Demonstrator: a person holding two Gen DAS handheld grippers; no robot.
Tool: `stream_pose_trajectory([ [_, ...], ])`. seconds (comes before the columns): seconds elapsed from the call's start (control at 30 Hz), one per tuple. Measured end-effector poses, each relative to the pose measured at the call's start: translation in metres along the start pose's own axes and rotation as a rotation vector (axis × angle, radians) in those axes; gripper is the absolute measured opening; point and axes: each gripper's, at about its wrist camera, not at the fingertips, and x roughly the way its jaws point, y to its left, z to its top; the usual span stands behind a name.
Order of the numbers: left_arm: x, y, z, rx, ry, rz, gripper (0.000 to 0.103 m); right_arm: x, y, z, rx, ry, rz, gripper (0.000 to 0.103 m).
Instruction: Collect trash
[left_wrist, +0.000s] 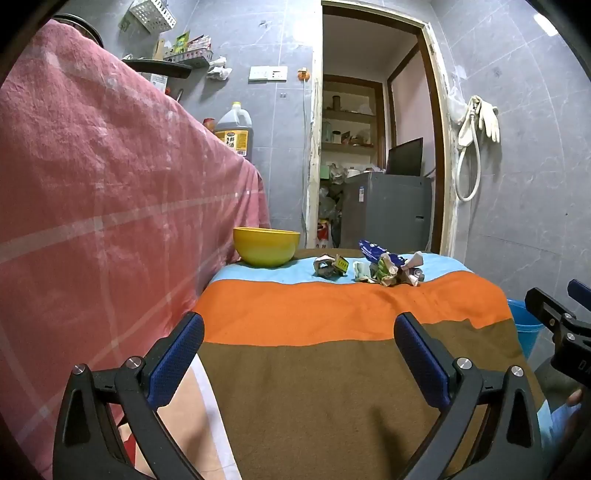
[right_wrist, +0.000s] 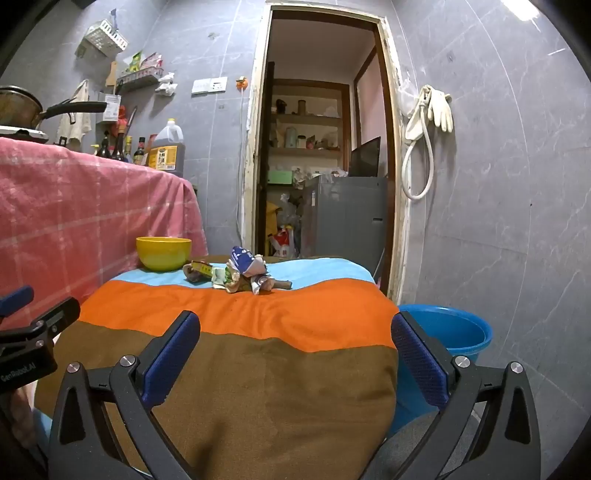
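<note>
Pink checked cloth (left_wrist: 110, 166) draped the counter at your left, an oil jug (left_wrist: 233, 127) with a yellow label, too small to read, standing on it. Your left claw (left_wrist: 299, 354) hung spread wide over the striped tabletop (left_wrist: 332, 369), gripping nothing. Ahead, near the far edge, sat a yellow bowl (left_wrist: 266, 245), then the crumpled trash (left_wrist: 373, 266) right of it. Your right claw (right_wrist: 295, 354) gaped equally empty, and "GenRobot.AI" seemed to mark the other claw's body beside it. A blue bucket (right_wrist: 454, 330) stood rightmost.
</note>
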Motion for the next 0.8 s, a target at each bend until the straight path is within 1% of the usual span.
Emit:
stream_pose_trajectory([
  [0.8,-0.0001,0.0000,0.0000,0.002,-0.002,0.001,0.101,0.0014,-0.0001,-0.0011,0.002,0.004,0.000,0.103],
])
